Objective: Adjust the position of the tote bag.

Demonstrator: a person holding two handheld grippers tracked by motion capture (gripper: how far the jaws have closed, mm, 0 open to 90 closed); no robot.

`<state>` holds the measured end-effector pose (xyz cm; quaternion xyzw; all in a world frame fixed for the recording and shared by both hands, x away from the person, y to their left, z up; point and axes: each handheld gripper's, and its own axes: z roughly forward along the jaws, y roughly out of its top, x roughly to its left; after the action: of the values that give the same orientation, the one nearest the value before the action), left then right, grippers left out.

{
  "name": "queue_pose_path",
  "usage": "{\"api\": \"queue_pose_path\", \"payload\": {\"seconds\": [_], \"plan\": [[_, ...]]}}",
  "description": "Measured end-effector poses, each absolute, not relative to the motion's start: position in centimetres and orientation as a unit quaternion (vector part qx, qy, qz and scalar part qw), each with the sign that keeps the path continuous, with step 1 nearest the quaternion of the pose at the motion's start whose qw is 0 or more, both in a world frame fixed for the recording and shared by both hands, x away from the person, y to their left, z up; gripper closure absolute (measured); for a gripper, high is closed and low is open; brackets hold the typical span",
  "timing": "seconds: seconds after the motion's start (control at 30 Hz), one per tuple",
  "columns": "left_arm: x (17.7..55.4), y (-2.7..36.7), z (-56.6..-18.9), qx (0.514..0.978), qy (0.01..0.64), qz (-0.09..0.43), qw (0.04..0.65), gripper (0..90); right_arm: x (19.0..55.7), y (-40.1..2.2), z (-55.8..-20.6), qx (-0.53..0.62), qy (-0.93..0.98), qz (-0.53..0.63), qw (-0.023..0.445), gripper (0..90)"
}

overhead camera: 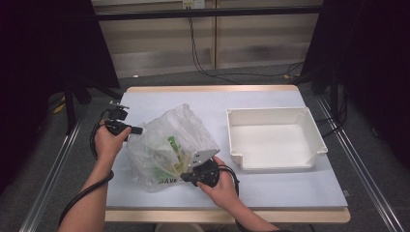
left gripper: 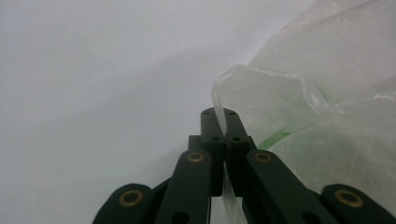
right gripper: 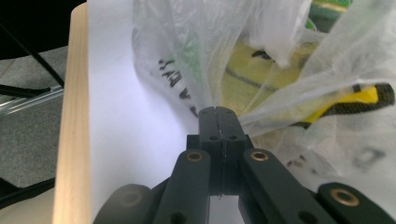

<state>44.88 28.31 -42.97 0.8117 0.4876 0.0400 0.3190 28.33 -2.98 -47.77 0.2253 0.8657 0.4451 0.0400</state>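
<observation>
A clear plastic bag (overhead camera: 169,145) with green and yellow printed items inside lies on the white table (overhead camera: 203,99), left of centre. My left gripper (overhead camera: 139,130) is at the bag's left edge, shut on a thin fold of the plastic bag (left gripper: 261,93). At the bag's near right side my right gripper (overhead camera: 186,178) pinches gathered film of the plastic bag (right gripper: 224,56), shut on it; yellow and green packaging shows through just beyond the jaws. A hand holds each gripper.
An empty white bin (overhead camera: 273,137) stands on the right half of the table. The table's wooden front edge (right gripper: 70,116) runs close beside my right gripper. Cables hang down the wall (overhead camera: 200,53) behind the table.
</observation>
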Motion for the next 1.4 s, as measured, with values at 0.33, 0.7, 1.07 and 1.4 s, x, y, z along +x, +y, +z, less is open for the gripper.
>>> {"api": "queue_pose_path", "payload": {"seconds": [0.33, 0.7, 1.07, 1.4], "plan": [[45.9, 29.3, -43.3, 0.795, 0.517, 0.062, 0.312, 90.0, 27.1, -4.1, -48.5, 0.222, 0.885, 0.408, 0.017, 90.0], [45.1, 28.3, -42.1, 0.787, 0.507, 0.024, 0.351, 62.5, 27.8, -4.9, -47.0, 0.260, 0.858, 0.441, 0.035, 73.5], [44.2, 28.1, -40.3, 0.801, 0.480, 0.015, 0.359, 42.6, 28.3, -4.3, -45.6, 0.264, 0.846, 0.459, 0.059, 67.4], [43.2, 27.6, -38.2, 0.824, 0.442, 0.015, 0.354, 36.9, 28.6, -3.1, -45.9, 0.260, 0.851, 0.452, 0.065, 66.2]]}}
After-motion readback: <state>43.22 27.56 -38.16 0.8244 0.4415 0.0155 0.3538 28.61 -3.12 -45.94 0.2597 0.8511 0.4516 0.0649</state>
